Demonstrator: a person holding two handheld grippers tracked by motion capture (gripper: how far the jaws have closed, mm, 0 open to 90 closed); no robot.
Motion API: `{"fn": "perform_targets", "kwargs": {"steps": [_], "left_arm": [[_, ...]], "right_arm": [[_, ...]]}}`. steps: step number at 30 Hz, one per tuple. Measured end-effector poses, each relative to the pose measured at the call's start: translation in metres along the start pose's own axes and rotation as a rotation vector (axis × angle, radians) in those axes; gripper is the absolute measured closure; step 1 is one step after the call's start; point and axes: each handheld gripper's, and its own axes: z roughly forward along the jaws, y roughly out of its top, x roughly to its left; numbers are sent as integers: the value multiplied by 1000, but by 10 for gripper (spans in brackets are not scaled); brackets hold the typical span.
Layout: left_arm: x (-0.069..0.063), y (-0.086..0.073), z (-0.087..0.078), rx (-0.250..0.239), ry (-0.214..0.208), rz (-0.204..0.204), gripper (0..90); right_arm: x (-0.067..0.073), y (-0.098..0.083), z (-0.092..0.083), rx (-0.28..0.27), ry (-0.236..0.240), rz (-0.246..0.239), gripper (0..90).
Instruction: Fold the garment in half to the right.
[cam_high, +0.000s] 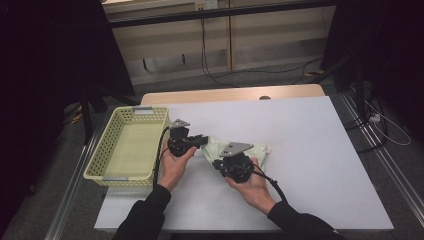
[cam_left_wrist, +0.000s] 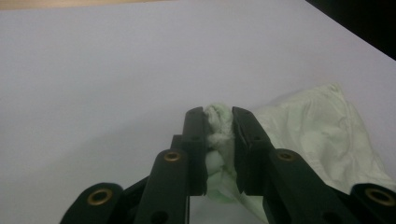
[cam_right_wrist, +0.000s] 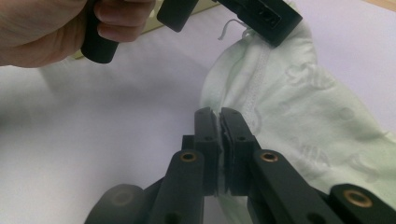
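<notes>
While a pale green cloth (cam_high: 255, 152) lies crumpled on the white table (cam_high: 310, 150) near its middle — right of the yellow basket (cam_high: 127, 145) — its left corner is clenched, bunched, between the jaws of the left gripper (cam_left_wrist: 218, 135). A thin edge of the same cloth is pinched by the right gripper (cam_right_wrist: 220, 133), whose jaws are pressed almost together — at the fabric's near side.

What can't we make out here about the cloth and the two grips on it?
- High view: the pale green cloth lies partly under the right gripper and left gripper; its full outline is covered.
- Left gripper view: the pinched fold's lower part sits behind the jaws.
- Right gripper view: the cloth runs off the right edge.
- High view: the basket's inside is too dim and small to check.
</notes>
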Motion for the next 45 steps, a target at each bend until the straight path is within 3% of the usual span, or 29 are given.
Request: {"fn": "perform_targets", "kwargs": {"steps": [20, 30, 45], "left_arm": [[5, 5, -1, 9, 41, 4, 766], [11, 7, -5, -3, 58, -16, 766], [17, 16, -18, -18, 105, -6, 766]], "right_arm": [[5, 11, 11, -17, 3, 3, 864], [7, 17, 17, -24, 2, 8, 865], [11, 34, 22, -53, 9, 22, 864]]}}
